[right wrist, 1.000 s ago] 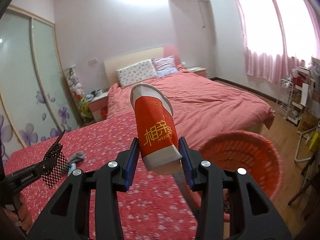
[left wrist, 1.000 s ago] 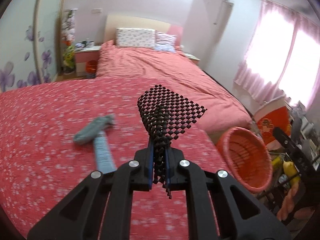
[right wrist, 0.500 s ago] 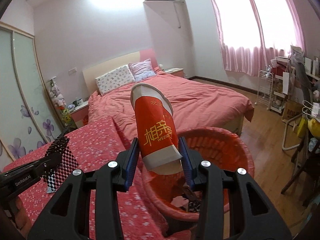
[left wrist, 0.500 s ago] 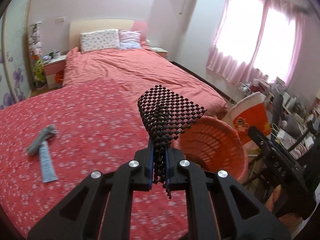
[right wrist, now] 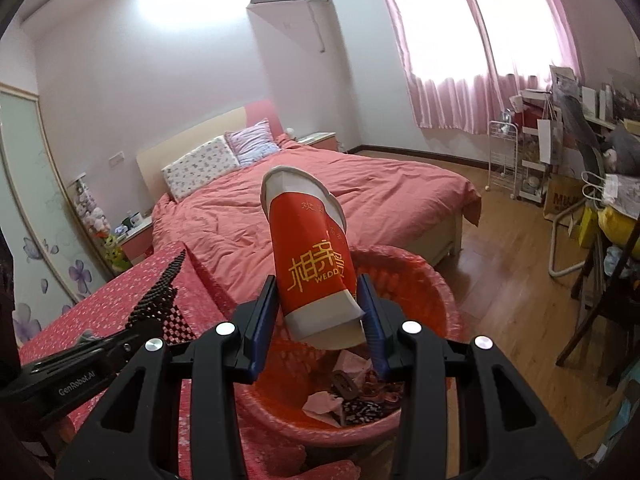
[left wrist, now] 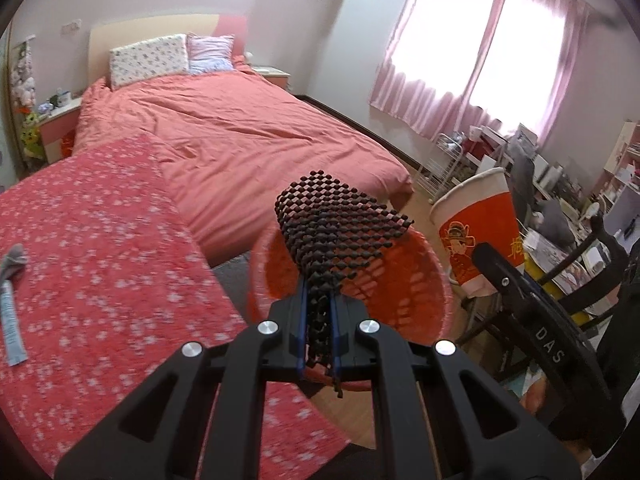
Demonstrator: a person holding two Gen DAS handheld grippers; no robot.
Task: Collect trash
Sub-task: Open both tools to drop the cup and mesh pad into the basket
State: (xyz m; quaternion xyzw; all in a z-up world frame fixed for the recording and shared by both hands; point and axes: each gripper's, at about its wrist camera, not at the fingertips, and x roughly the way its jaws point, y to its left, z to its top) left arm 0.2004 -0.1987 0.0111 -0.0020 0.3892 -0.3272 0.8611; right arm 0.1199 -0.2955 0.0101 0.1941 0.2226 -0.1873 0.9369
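My left gripper point(left wrist: 318, 334) is shut on a black mesh mat point(left wrist: 340, 232) and holds it over the near rim of the red trash basket point(left wrist: 408, 312). My right gripper point(right wrist: 318, 320) is shut on a squashed red paper cup point(right wrist: 312, 264) above the same basket point(right wrist: 412, 276), which holds crumpled paper and scraps. The cup also shows in the left wrist view point(left wrist: 476, 228), and the mesh mat shows in the right wrist view point(right wrist: 160, 304). A grey sock point(left wrist: 14, 262) and a pale blue strip point(left wrist: 12, 332) lie on the red flowered cover point(left wrist: 100, 260).
A big bed with a coral duvet point(left wrist: 240, 128) stands behind. The basket stands on the wooden floor point(right wrist: 512, 280) beside the flowered surface. A cluttered desk, a white rack point(right wrist: 504, 156) and dark chairs point(right wrist: 596, 320) stand at the right under pink curtains.
Both grippers have swung right, from over the flowered cover to over the basket. The sock and strip now lie far left. Both grips are unchanged.
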